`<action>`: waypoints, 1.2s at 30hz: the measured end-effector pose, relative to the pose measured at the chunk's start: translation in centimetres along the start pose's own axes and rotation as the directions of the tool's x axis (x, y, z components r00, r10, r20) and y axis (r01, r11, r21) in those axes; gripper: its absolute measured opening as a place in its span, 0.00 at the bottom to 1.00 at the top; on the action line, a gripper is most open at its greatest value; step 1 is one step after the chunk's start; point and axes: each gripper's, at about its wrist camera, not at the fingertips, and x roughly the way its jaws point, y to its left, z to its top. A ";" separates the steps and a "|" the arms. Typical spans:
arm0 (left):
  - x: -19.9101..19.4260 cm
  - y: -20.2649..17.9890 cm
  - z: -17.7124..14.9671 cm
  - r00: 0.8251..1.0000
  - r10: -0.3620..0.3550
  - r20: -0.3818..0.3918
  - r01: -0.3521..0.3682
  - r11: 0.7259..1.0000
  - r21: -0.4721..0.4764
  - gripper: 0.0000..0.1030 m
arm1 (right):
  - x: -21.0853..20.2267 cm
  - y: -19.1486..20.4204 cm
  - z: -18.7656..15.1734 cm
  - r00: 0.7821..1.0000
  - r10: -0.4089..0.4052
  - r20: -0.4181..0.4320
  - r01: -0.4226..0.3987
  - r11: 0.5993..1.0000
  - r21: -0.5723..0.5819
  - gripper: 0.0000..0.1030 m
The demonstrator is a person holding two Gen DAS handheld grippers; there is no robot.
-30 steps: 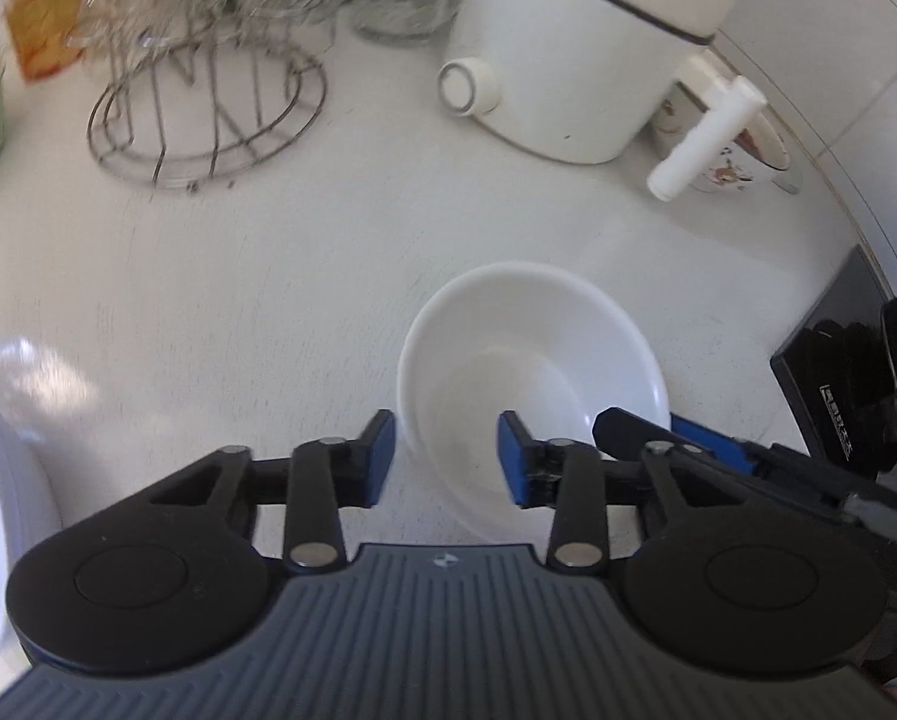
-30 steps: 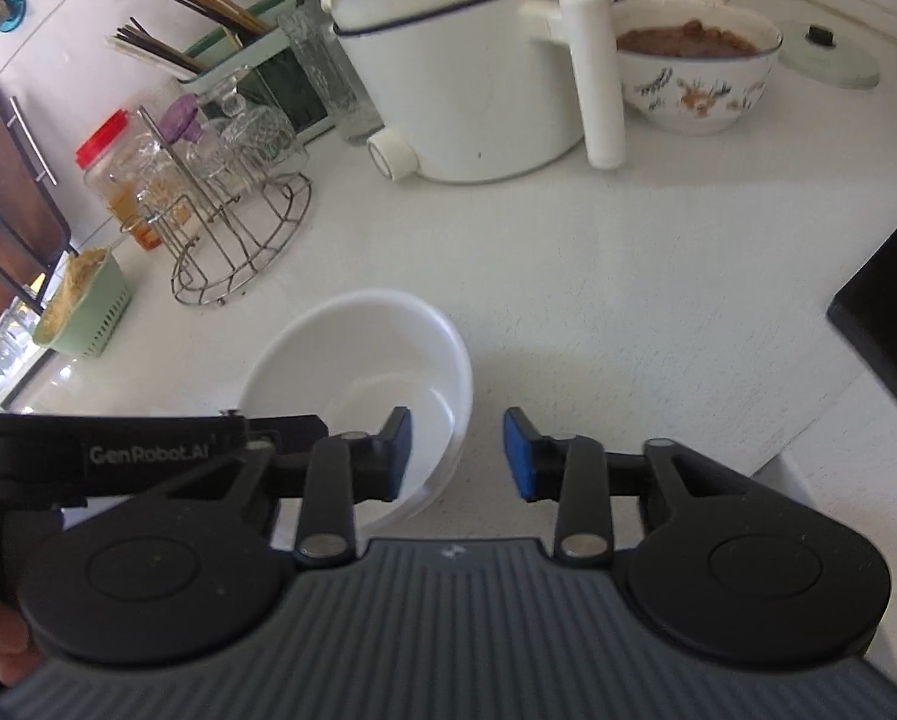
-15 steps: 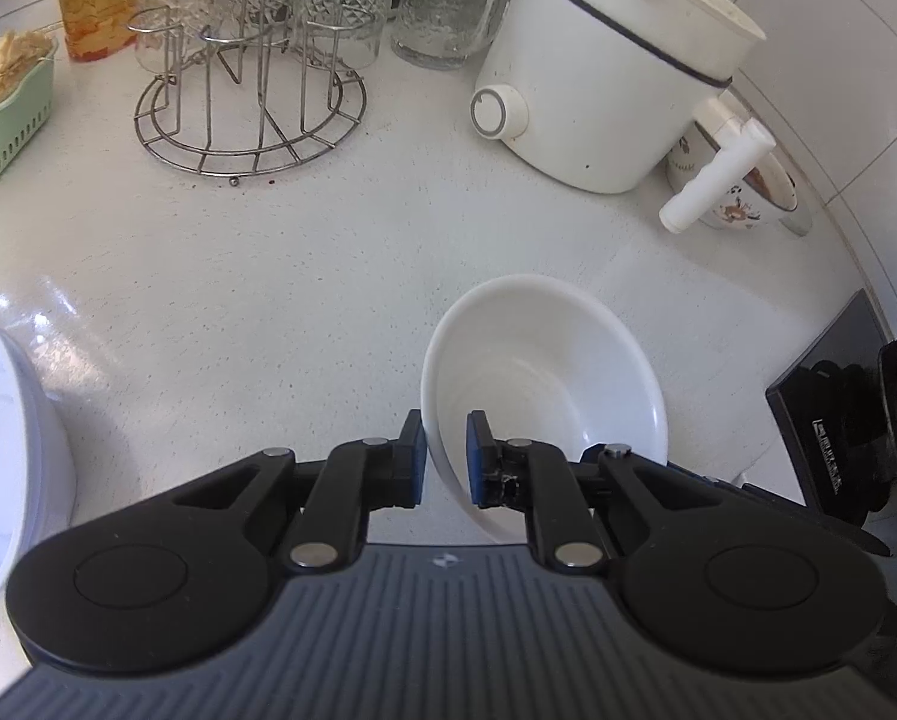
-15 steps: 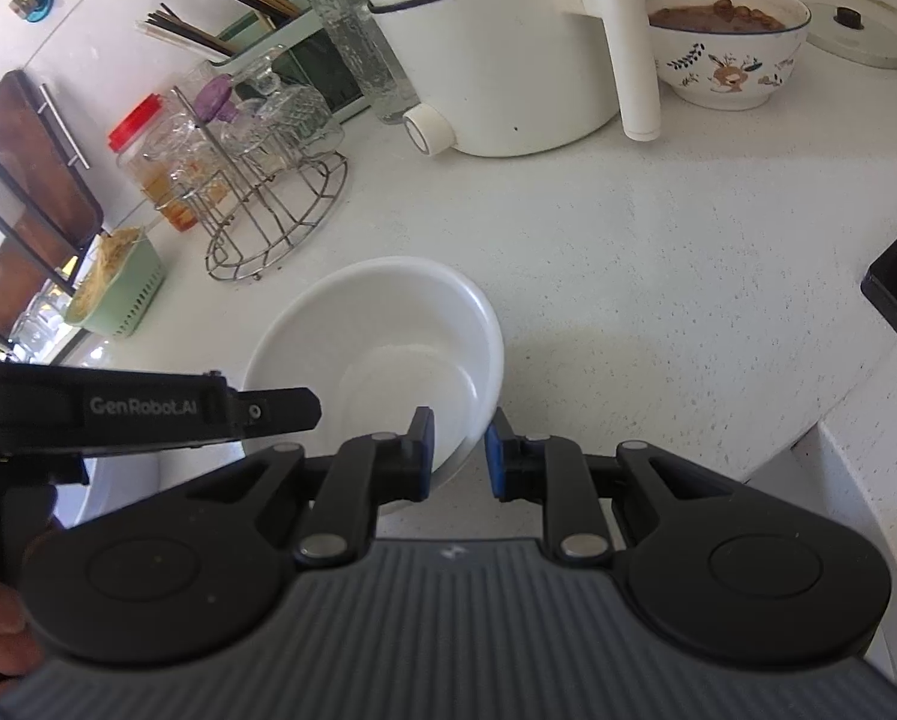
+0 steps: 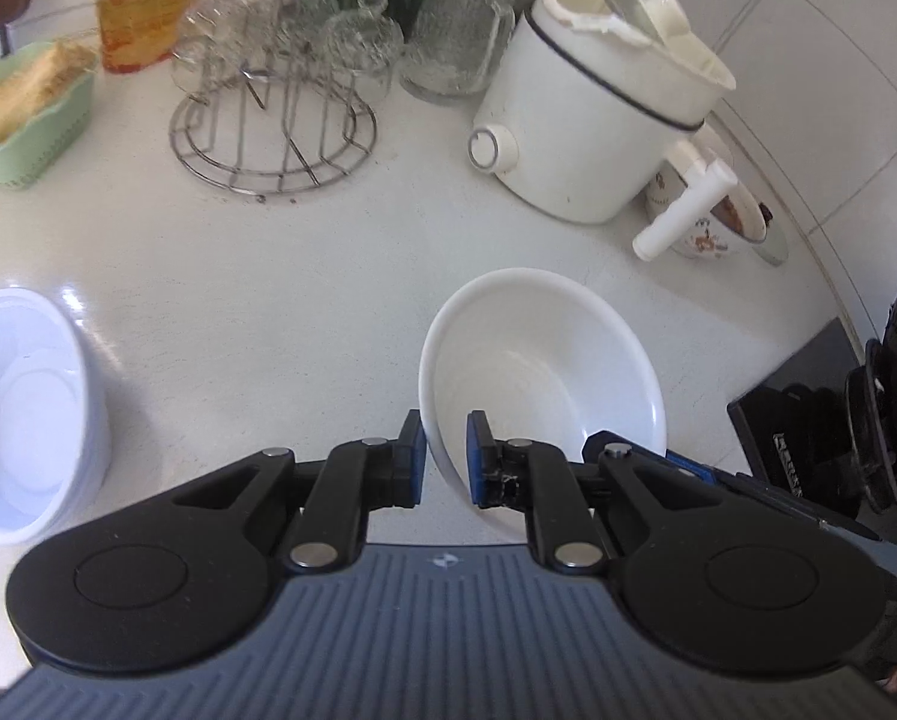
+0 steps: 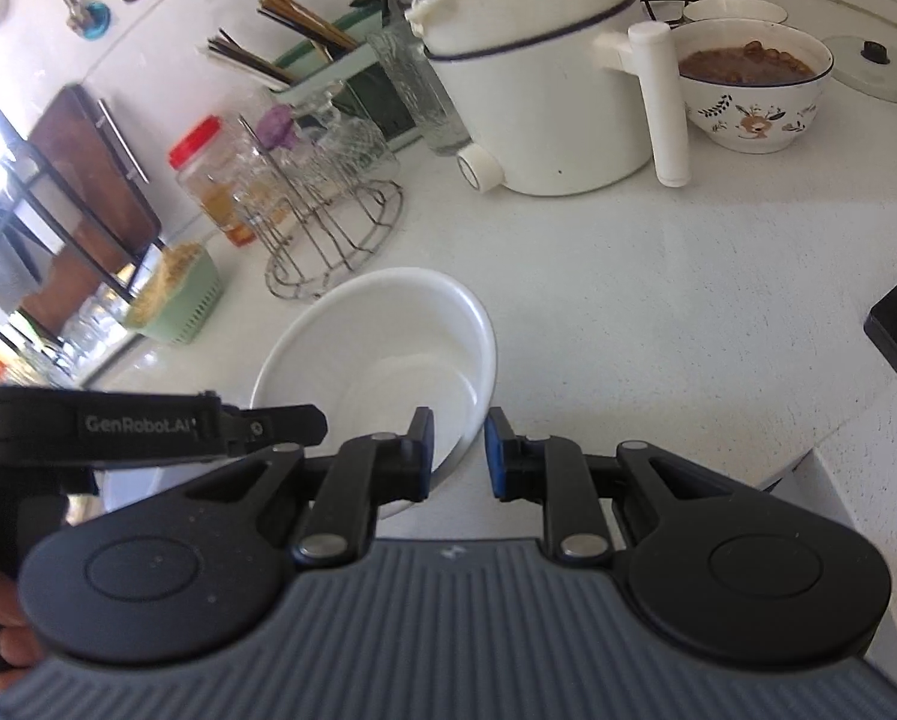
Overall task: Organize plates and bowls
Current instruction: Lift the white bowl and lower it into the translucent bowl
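Claws have closed since a second ago: left claw (image 5: 445, 459) and right claw (image 6: 459, 455) each pinch the white bowl's (image 5: 544, 360) rim, which now tilts beside the cooker (image 5: 592, 120).

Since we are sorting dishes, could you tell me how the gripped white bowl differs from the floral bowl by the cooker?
The white bowl is plain, empty and gripped at its rim; the floral bowl is patterned, holds brown food and stands untouched on the counter. Both are round and white inside.
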 end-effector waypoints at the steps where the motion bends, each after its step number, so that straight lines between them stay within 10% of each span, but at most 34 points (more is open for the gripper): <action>1: -0.5 -0.1 0.0 1.000 -0.002 0.007 0.002 1.000 -0.004 0.16 | -0.4 0.2 0.1 1.000 0.005 0.009 -0.005 1.000 0.001 0.21; 36: -15.0 9.9 2.4 0.990 -0.017 0.139 0.026 0.997 -0.066 0.17 | -3.0 14.7 2.0 0.986 0.116 0.117 -0.111 0.992 -0.053 0.21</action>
